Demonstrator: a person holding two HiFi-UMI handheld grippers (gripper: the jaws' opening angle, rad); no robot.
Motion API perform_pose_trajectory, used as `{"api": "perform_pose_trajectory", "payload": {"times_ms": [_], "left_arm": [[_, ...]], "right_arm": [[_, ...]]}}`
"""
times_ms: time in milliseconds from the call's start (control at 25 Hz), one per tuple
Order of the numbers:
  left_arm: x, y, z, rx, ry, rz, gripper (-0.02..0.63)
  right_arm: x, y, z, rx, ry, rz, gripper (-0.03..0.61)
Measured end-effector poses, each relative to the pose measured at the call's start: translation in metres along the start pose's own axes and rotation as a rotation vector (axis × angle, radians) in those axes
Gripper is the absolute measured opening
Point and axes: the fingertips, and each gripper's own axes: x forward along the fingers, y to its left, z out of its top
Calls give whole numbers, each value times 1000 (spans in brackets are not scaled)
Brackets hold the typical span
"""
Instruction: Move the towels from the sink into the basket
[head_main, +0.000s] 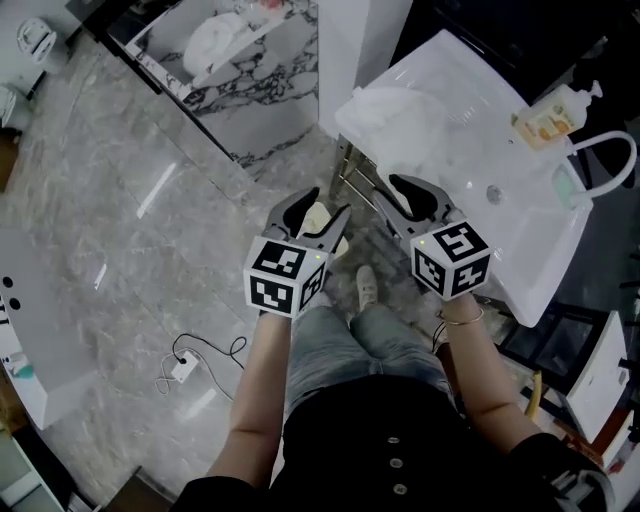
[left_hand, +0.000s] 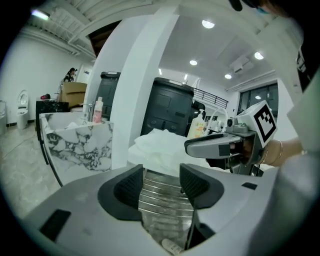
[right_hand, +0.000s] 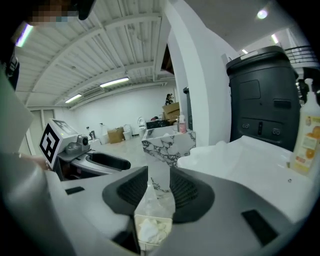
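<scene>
White towels lie heaped at the near-left end of a white sink; they also show ahead in the left gripper view as towels. My left gripper hangs open and empty over the floor, left of the sink. Its jaws frame the metal rails under the sink. My right gripper is open and empty at the sink's front edge, short of the towels. Low between the right gripper's jaws stands a pale container with crumpled white cloth in it, perhaps the basket.
A soap bottle stands on the sink's far side beside a white looped tap. A second, marble basin holding white cloth stands further left. A cable and plug lie on the grey floor. The person's shoe is below the grippers.
</scene>
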Motion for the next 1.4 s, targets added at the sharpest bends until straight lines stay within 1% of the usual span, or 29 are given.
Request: {"api": "perform_pose_trajectory", "payload": {"times_ms": [160, 440, 520, 600, 720, 840, 920, 1040, 1200, 1400], "left_arm": [[19, -17, 32, 47, -18, -16, 209], [58, -49, 72, 142, -7, -66, 212], [69, -59, 78, 169, 11, -82, 224], [81, -68, 82, 196, 29, -90, 259], [99, -83, 87, 237, 53, -99, 277], [116, -97, 86, 277, 102, -113, 285], [127, -103, 80, 298, 150, -119, 291], [142, -110, 70, 325, 199, -122, 296], [162, -120, 50, 400, 283, -125, 308], [182, -133, 35, 443, 331, -118, 311]], "right_arm": [[-19, -24, 20, 6, -55, -20, 140], [-55, -83, 40, 22, -123, -91, 140], [-65, -98, 41, 32, -137, -114, 140], [-74, -112, 40, 50, -152, -130, 140], [-86, -132, 35, 77, -165, -148, 138], [-96, -151, 29, 100, -174, -168, 139], [-101, -162, 26, 114, -181, -176, 138], [-107, -175, 21, 128, -193, -180, 138], [-114, -188, 18, 132, -216, -179, 138], [-123, -202, 9, 147, -220, -183, 138]]}}
